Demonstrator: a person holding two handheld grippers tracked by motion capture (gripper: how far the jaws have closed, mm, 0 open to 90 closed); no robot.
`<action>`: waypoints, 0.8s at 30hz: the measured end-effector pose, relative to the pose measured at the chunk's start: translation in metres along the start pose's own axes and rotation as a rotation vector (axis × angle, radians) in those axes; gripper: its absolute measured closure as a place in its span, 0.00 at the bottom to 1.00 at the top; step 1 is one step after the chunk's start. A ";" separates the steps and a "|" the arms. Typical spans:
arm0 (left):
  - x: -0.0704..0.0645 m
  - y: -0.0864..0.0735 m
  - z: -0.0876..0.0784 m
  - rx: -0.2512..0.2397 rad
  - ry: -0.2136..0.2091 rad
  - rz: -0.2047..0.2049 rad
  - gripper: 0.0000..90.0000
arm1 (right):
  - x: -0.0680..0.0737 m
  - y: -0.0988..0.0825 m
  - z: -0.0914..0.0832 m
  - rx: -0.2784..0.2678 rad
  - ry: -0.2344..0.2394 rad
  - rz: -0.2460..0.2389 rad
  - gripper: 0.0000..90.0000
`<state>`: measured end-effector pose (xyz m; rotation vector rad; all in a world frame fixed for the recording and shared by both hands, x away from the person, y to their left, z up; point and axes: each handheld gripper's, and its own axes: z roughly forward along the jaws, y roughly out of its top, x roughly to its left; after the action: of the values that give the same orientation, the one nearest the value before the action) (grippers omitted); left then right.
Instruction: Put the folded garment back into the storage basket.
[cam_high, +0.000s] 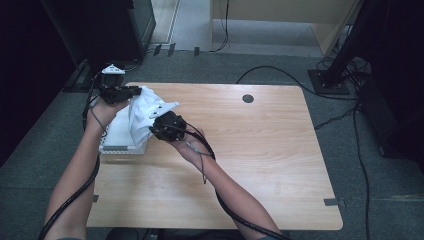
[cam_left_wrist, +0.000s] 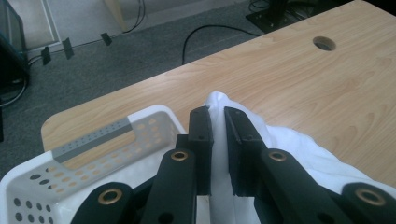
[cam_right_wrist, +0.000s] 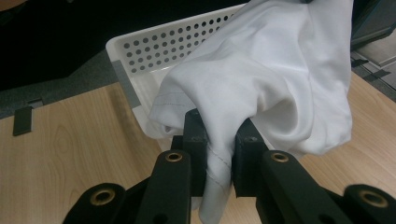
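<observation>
A white cloth (cam_high: 139, 112) hangs bunched between my two grippers over a white perforated basket (cam_high: 116, 137) at the table's left edge. My left gripper (cam_high: 129, 91) is shut on the cloth's far end; in the left gripper view the cloth (cam_left_wrist: 299, 144) passes between the black jaws of my left gripper (cam_left_wrist: 218, 113), above the basket (cam_left_wrist: 93, 154). My right gripper (cam_high: 157, 125) is shut on a hemmed fold nearer me. In the right gripper view the cloth (cam_right_wrist: 261, 79) billows above my right gripper (cam_right_wrist: 219, 126), with the basket (cam_right_wrist: 154, 46) behind it.
The wooden table (cam_high: 260, 155) stretches right of the basket, with a round cable hole (cam_high: 248, 98) near its far edge. Cables (cam_high: 360, 150) trail over the grey carpet around the table. A dark cabinet (cam_high: 100, 30) stands at back left.
</observation>
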<state>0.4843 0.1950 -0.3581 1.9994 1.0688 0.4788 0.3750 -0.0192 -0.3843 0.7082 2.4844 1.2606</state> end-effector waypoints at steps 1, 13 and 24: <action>0.002 -0.002 0.001 -0.002 0.000 0.004 0.92 | -0.001 0.000 0.003 0.004 -0.001 0.000 0.89; 0.019 -0.024 0.022 0.004 -0.002 -0.038 0.92 | -0.010 -0.011 0.038 0.064 0.001 0.022 0.89; 0.037 -0.040 0.031 0.023 0.013 -0.064 0.93 | -0.003 -0.004 0.061 0.084 0.021 -0.002 0.89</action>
<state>0.5040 0.2235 -0.4102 1.9786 1.1474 0.4485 0.4034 0.0186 -0.4237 0.7156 2.5677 1.1750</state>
